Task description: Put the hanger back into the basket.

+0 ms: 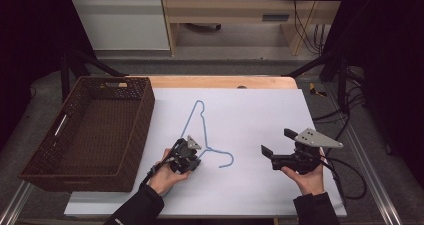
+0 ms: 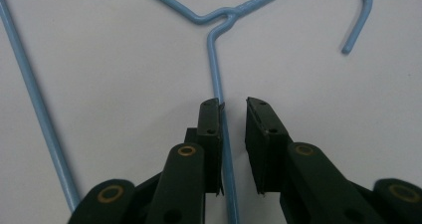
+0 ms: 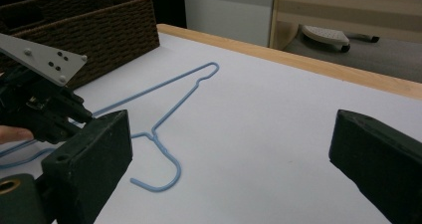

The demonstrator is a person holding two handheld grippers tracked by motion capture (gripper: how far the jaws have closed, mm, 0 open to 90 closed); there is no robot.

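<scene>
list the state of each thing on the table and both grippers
blue wire hanger: lying flat on the white table cover, hook toward the person
wicker basket: upright, empty
left gripper: fingers astride the hanger's wire, one touching it, a gap at the other, not clamped
right gripper: fingers wide open, holding nothing, apart from the hanger

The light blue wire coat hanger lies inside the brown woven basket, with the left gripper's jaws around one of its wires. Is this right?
Not quite. The light blue wire coat hanger lies on the white table surface, beside the brown woven basket, not inside it; the high view shows this. The rest holds: in the left gripper view, the left gripper has its jaws around one of its wires.
</scene>
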